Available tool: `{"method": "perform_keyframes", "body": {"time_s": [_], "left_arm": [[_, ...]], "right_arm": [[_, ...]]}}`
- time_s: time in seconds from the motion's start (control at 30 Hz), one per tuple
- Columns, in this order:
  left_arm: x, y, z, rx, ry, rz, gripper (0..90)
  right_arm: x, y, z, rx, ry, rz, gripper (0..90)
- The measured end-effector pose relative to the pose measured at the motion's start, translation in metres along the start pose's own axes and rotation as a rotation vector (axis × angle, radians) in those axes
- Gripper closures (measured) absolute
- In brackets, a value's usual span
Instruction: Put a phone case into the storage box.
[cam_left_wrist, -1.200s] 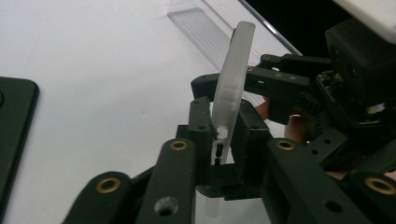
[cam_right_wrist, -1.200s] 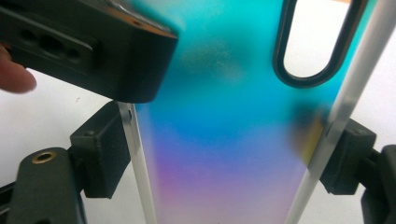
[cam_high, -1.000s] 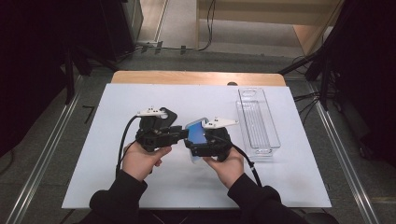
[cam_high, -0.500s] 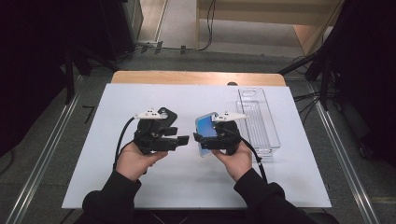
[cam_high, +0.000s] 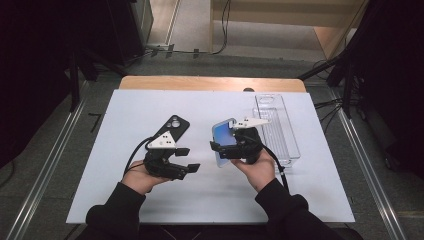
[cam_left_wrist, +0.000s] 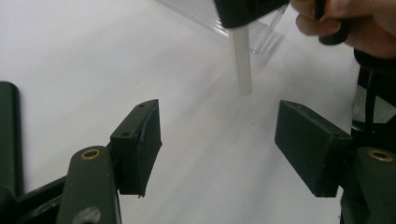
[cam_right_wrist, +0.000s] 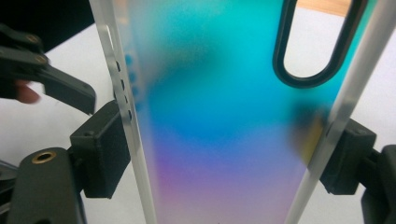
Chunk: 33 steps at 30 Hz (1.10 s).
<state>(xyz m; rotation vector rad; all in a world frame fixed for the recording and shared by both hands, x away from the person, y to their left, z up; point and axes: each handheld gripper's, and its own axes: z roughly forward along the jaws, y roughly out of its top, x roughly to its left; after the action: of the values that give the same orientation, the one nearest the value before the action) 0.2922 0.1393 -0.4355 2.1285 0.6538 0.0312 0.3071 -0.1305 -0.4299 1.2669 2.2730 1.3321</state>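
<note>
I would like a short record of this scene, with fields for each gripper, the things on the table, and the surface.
right gripper: shut on phone case, iridescent blue, held by its long edges
left gripper: open, nothing between the jaws, which have just been opening
phone: black, lying flat, beyond the left gripper
clear tray: beside the right hand
surface: white table

The high view looks forward and down on the table (cam_high: 125, 200); each gripper view sits close behind its fingers, sharing the phone case (cam_right_wrist: 224, 116)
</note>
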Motion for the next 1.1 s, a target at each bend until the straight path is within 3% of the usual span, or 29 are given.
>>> {"method": "perform_keyframes", "body": {"time_s": [0.2,0.43,0.63,0.7,0.83,1.1], "left_arm": [[0.004,-0.016,-0.003,0.035,-0.003,0.004,31.7],[0.009,-0.028,-0.009,0.028,0.004,-0.018,31.7],[0.012,-0.038,-0.017,0.031,0.028,-0.04,31.7],[0.012,-0.039,-0.021,0.018,0.061,-0.057,31.7],[0.014,-0.041,-0.025,0.02,0.066,-0.116,31.7],[0.014,-0.044,-0.026,0.04,0.078,-0.147,31.7]], "right_arm": [[-0.001,0.004,-0.007,-0.002,0.033,-0.015,16.2],[-0.005,0.008,-0.016,-0.01,0.065,-0.019,16.3],[-0.013,0.014,-0.026,-0.004,0.059,-0.027,16.3],[-0.017,0.016,-0.03,0.001,0.058,-0.024,16.3],[-0.026,0.02,-0.038,-0.001,0.059,-0.008,16.3],[-0.04,0.027,-0.052,-0.033,0.017,0.018,16.3]]}}
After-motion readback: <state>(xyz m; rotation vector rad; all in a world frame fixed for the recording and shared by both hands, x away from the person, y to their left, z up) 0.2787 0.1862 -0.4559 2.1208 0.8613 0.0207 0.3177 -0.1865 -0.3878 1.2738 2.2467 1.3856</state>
